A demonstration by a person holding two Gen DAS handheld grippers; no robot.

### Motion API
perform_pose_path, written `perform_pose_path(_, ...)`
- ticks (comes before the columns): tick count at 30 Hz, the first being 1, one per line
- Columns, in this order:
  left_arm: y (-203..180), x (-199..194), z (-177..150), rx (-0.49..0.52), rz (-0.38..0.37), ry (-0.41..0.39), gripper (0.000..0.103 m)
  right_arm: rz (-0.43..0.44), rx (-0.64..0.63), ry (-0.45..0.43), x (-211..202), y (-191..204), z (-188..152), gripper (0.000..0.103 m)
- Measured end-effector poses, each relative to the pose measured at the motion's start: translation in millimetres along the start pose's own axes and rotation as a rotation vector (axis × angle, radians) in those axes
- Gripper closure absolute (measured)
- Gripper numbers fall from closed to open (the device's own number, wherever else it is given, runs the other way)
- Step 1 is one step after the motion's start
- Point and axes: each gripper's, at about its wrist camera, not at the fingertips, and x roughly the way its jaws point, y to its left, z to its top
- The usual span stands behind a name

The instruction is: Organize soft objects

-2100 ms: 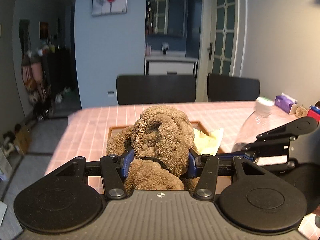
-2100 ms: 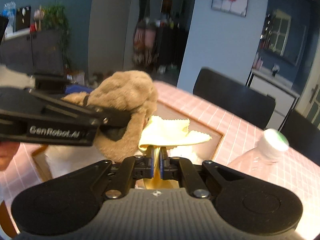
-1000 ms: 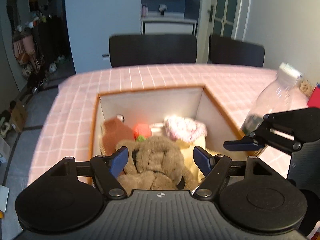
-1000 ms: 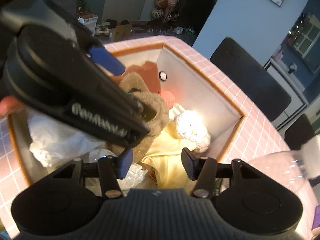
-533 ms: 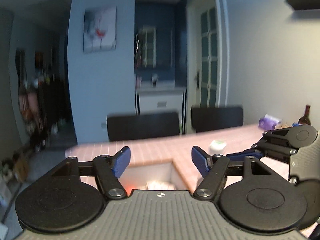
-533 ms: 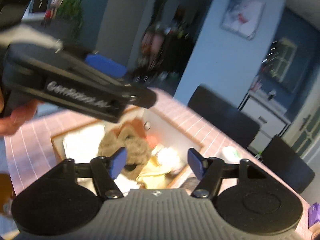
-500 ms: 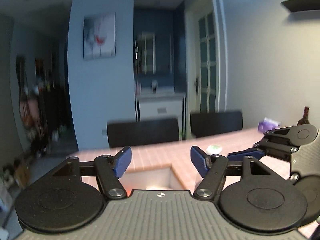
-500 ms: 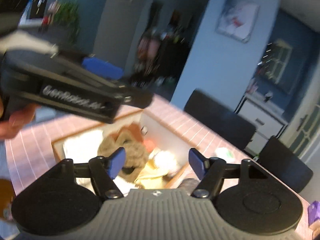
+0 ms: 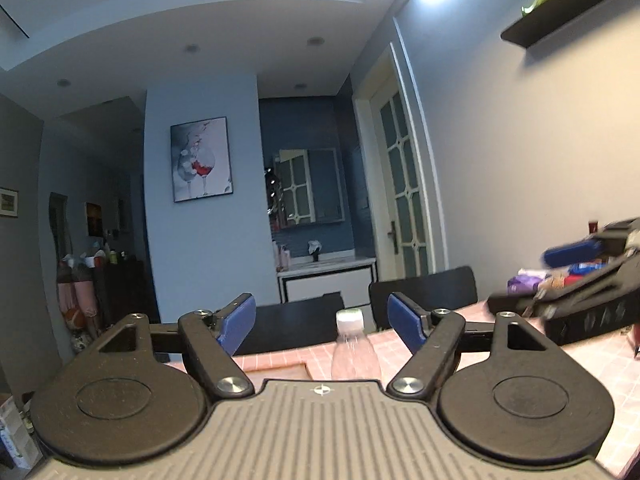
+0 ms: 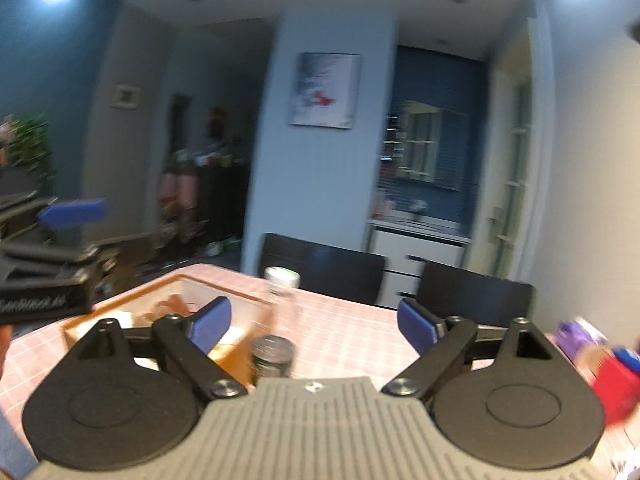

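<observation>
Pink-tiled table (image 10: pixel 340 332) carries a wooden box (image 10: pixel 120 304) of soft objects (image 10: pixel 172 306).
Both the left gripper (image 9: pixel 322 322) and right gripper (image 10: pixel 314 322) have fingers spread, holding nothing; the box sits below and left of the right fingers (image 10: pixel 210 322).

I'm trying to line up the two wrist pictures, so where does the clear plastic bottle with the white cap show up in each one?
Left wrist: bottle low center, between the open left tool's fingers.
Right wrist: bottle lower middle, left of center, beside the box.
Shared landmark: wine-glass painting.
</observation>
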Motion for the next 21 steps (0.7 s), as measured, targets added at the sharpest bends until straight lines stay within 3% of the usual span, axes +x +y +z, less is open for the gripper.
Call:
perform_pose_path(3, -11, 0, -14, -0.004, 0.013, 0.034, 0.014, -0.073, 0.082, -0.006, -8, -9, -23, 0.005)
perform_pose_path(8, -18, 1, -34, -0.053, 0.018, 0.108, 0.008, -0.121, 0.223, 0.073, -5, -21, -60, 0.005)
perform_pose_path(12, -16, -6, -56, -0.099, 0.079, 0.153, 0.006, -0.176, 0.257, 0.136, -1, -23, -91, 0.005)
perform_pose_path(21, -8, -19, -92, -0.145, 0.135, 0.292, 0.006, -0.121, 0.285, 0.279, 16, -14, -139, 0.005)
